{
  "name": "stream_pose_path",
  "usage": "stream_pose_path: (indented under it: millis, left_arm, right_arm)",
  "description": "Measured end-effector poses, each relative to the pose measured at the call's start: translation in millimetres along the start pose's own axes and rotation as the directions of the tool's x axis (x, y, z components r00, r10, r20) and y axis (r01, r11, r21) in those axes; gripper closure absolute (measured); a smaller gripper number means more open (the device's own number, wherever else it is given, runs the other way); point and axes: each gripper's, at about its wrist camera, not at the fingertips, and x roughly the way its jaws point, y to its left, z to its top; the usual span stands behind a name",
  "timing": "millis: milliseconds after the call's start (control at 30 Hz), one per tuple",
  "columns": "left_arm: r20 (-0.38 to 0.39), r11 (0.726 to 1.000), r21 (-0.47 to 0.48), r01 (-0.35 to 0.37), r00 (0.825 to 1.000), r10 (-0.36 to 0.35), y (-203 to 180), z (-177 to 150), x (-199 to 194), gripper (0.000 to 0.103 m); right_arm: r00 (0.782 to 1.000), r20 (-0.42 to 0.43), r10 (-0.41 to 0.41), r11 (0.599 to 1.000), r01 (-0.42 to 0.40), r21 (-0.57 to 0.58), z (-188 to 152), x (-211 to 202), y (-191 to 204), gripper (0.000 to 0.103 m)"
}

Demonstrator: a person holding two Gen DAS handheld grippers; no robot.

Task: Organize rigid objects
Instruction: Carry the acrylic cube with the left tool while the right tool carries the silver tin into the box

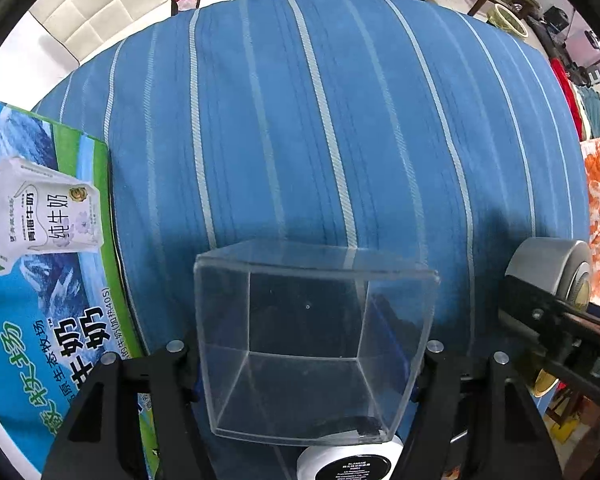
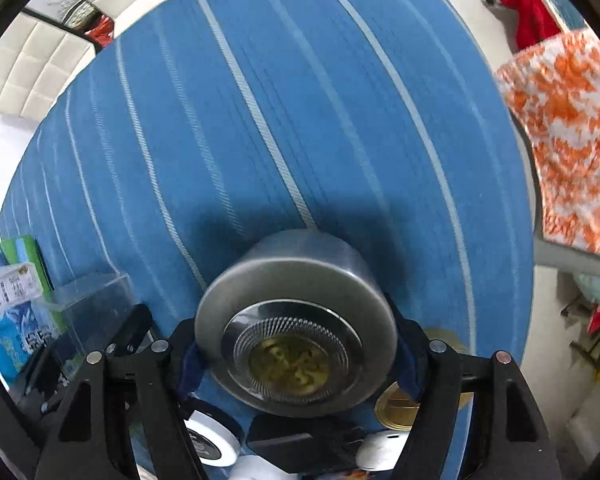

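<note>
My left gripper (image 1: 308, 356) is shut on a clear plastic box (image 1: 312, 340), open side toward the camera, held above the blue striped bed (image 1: 300, 140). My right gripper (image 2: 300, 356) is shut on a round silver tin (image 2: 296, 336) with a ridged gold centre; the tin also shows at the right edge of the left wrist view (image 1: 552, 276). The clear box shows at the left of the right wrist view (image 2: 88, 300). Both held things are off the bed.
A blue and green milk carton box (image 1: 40, 260) lies at the left. Below the grippers lie a white round case with a black label (image 1: 352, 460), a black flat item (image 2: 296, 444), a white object (image 2: 384, 448) and a gold lid (image 2: 396, 408). Orange patterned cloth (image 2: 572, 140) hangs right.
</note>
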Motion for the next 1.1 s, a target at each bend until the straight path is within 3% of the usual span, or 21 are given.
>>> stream_pose_path:
  millis: [200, 700, 933, 1100]
  left_arm:
    - [0.008, 1.000, -0.013, -0.002, 1.000, 0.002, 7, 11, -11, 0.041]
    - [0.150, 1.000, 0.006, 0.027, 0.988, -0.027, 0, -31, -77, 0.041]
    - [0.234, 0.998, 0.003, 0.067, 0.970, -0.065, 42, -52, -125, 0.041]
    - [0.308, 0.998, -0.006, 0.059, 0.950, -0.054, 80, -70, -166, 0.041]
  right_arm:
    - [1.000, 0.023, -0.016, 1.000, 0.016, 0.007, -4, -6, -2, 0.028]
    - [0.991, 0.133, 0.032, 0.999, -0.027, -0.039, -56, -84, 15, 0.029]
    - [0.975, 0.206, 0.080, 0.990, -0.054, -0.129, -94, -139, 63, 0.029]
    - [0.962, 0.247, 0.115, 0.977, -0.065, -0.203, -126, -169, 115, 0.029]
